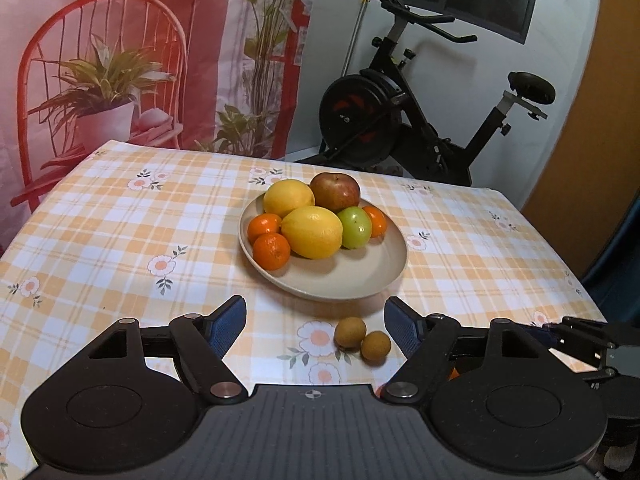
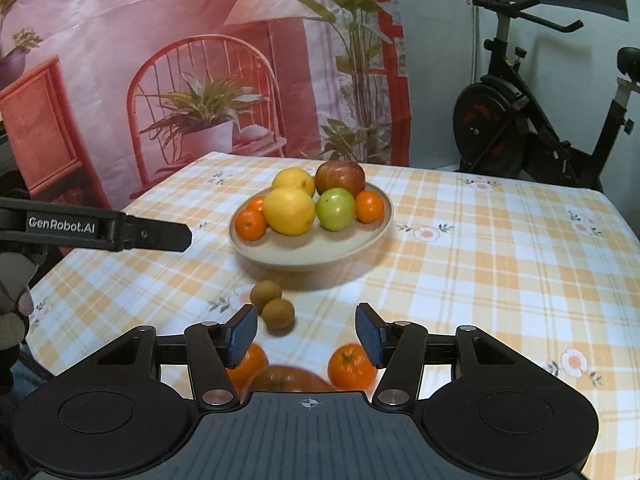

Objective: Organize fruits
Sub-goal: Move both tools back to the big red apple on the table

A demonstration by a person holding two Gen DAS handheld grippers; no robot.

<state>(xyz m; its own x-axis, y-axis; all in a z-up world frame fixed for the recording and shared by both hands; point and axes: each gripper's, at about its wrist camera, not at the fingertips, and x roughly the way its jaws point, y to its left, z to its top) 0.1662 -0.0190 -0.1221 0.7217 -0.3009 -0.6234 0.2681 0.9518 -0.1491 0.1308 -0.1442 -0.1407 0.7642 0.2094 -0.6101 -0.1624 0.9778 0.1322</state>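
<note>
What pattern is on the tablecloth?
The tablecloth has an orange-and-white plaid with small flower prints, clearest in the left wrist view.

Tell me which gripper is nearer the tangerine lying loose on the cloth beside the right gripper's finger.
Right. The right gripper is open with that tangerine just inside its right finger, below the pad. The left gripper is off to the left, open, facing the two small brown fruits.
</note>
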